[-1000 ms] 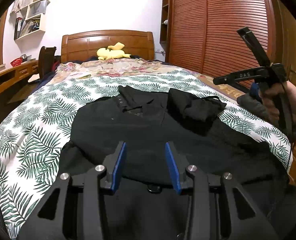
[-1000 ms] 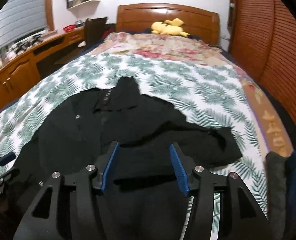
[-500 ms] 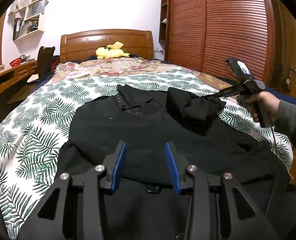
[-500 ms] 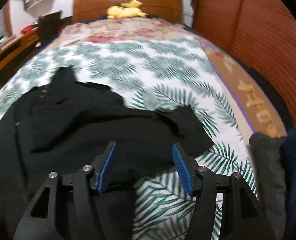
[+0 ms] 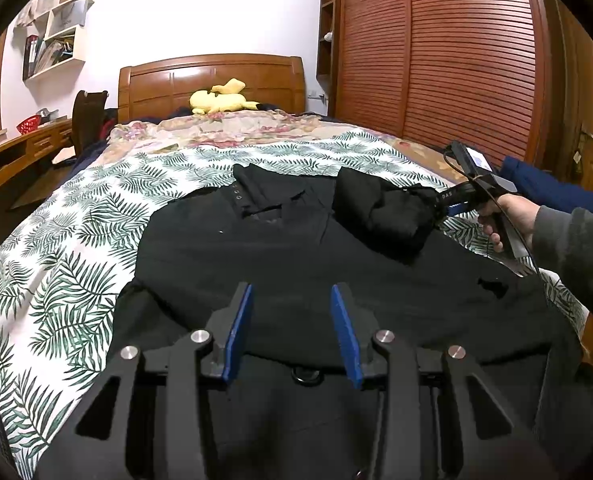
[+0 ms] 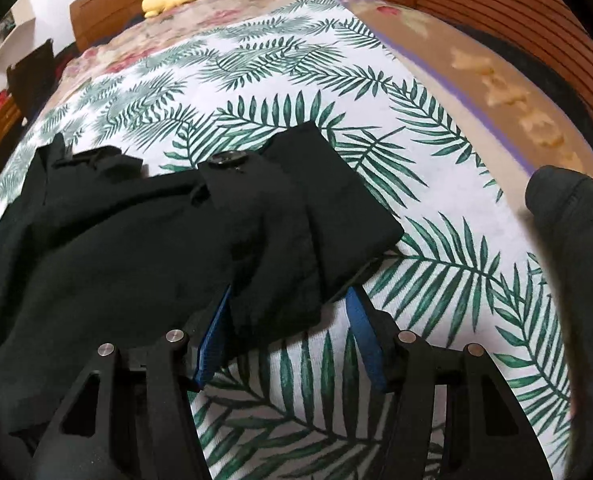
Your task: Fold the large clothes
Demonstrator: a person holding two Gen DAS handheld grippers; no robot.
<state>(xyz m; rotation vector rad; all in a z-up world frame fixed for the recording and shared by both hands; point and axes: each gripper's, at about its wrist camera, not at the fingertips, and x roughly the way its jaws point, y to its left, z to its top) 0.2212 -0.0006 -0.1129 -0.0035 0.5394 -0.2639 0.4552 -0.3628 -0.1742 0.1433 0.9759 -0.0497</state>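
A large black shirt (image 5: pixel 280 256) lies spread on the fern-print bedspread (image 5: pixel 76 264), collar toward the headboard. Its right sleeve (image 5: pixel 380 208) lies folded over onto the body. My left gripper (image 5: pixel 291 322) is open and empty, hovering over the shirt's lower part. My right gripper (image 6: pixel 290 300) is open with its blue pads on either side of the sleeve end (image 6: pixel 296 224), low over the bed. The right gripper also shows in the left wrist view (image 5: pixel 440 206), at the sleeve's edge.
A yellow plush toy (image 5: pixel 220 98) lies by the wooden headboard (image 5: pixel 212 80). Slatted wardrobe doors (image 5: pixel 456 52) run along the right. A desk (image 5: pixel 12 152) and chair stand at the left. Dark clothes (image 6: pixel 572 216) are piled at the bed's right edge.
My right gripper has come down from above the shirt to the folded sleeve end, and its open pads now straddle the cloth. My left gripper has stayed put.
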